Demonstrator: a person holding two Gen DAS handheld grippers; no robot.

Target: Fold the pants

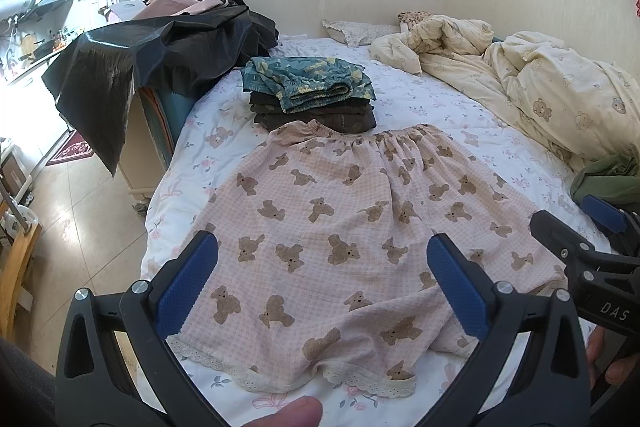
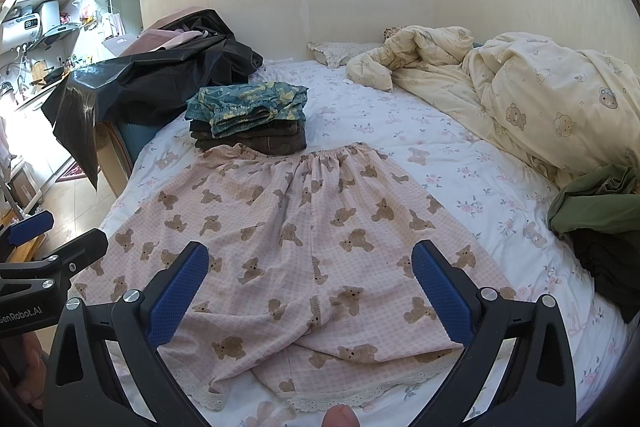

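Observation:
Pink checked shorts with brown bear prints [image 1: 340, 223] [image 2: 304, 239] lie spread flat on the bed, elastic waistband at the far end, lace-trimmed leg hems nearest me. My left gripper [image 1: 322, 269] hovers open above the left leg near the hem, blue pads wide apart and holding nothing. My right gripper [image 2: 310, 277] hovers open over the crotch seam and right leg, also holding nothing. Each gripper shows at the edge of the other's view: the right gripper [image 1: 592, 239] and the left gripper [image 2: 44, 247].
A stack of folded clothes [image 1: 312, 93] [image 2: 250, 117] sits just beyond the waistband. A rumpled cream duvet [image 1: 540, 95] fills the right of the bed. Green and dark garments [image 2: 600, 219] lie at the right edge. A black sheet [image 1: 152, 67] drapes furniture left of the bed.

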